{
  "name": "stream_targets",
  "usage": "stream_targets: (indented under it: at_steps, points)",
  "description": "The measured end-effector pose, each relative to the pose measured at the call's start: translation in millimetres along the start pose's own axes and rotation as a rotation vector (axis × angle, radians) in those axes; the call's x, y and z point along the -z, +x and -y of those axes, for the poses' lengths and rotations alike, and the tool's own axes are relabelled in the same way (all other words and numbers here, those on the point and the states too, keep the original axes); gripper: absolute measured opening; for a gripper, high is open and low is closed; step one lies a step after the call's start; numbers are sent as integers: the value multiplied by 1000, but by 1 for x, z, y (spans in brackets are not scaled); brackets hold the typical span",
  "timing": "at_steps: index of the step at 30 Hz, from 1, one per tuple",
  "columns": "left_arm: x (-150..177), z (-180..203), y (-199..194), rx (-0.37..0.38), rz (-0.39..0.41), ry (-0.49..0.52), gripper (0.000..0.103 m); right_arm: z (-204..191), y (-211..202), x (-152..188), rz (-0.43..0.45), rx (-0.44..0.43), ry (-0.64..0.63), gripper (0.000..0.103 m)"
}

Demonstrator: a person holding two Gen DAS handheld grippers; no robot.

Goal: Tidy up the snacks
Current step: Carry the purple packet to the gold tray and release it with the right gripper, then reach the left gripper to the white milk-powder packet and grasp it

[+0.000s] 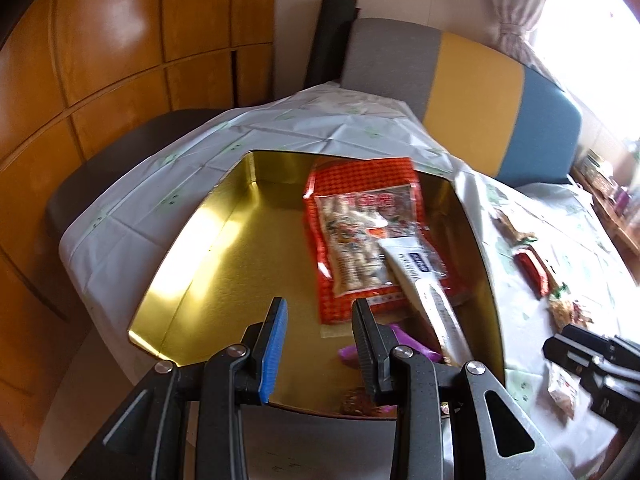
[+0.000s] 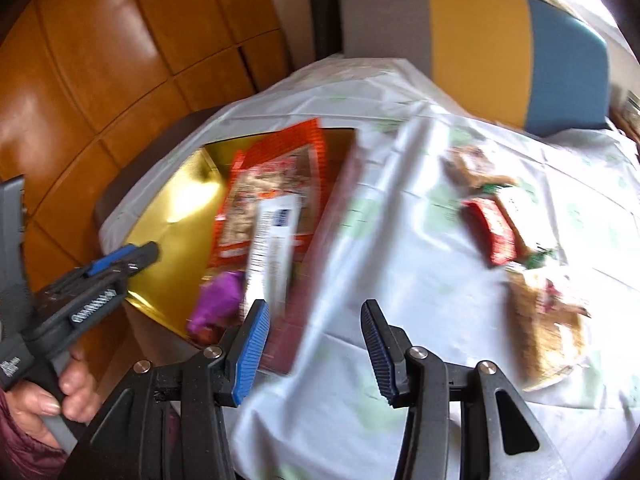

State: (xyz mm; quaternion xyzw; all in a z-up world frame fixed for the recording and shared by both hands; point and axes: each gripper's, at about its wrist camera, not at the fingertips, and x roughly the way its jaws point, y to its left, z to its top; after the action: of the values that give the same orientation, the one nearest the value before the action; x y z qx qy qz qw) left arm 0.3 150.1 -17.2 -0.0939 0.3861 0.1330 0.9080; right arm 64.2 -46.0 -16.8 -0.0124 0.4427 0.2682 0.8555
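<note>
A gold tin box (image 1: 224,264) sits on the table and holds an orange snack bag (image 1: 352,216), a white packet (image 1: 424,280) and a purple packet (image 1: 404,346). My left gripper (image 1: 320,312) is open and empty above the box's near part. In the right wrist view the box (image 2: 176,240) lies at the left with the orange bag (image 2: 276,176), white packet (image 2: 272,240) and purple packet (image 2: 220,296). My right gripper (image 2: 316,320) is open and empty over the tablecloth, right of the box. The left gripper (image 2: 120,258) shows at far left.
A white tablecloth (image 2: 400,260) covers the table. Loose snacks lie on it to the right: a red bar (image 2: 490,232), a tan packet (image 2: 548,320) and another further back (image 2: 476,168). A grey, yellow and blue chair back (image 2: 480,44) stands behind. Wooden cabinets (image 1: 100,60) fill the left.
</note>
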Motion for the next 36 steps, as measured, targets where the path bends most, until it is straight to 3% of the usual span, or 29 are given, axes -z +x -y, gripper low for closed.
stream_targets:
  at_steps: [6,13,18,23,31,36]
  points:
    - [2,29,-10,117,0,92,34,60,-24,6,6,122,65,48]
    - [14,89,-22,280,-46,262,34,145,-60,12,9,282,160,48]
    - [37,141,-16,436,-187,404,34,203,-68,22,-19,351,242,48]
    - [65,185,3,561,-365,481,34,236,-73,25,9,311,406,48]
    - [81,229,33,579,-477,470,34,250,-81,30,31,266,508,48]
    - [64,242,48,547,-468,413,34,253,-82,31,43,261,534,48]
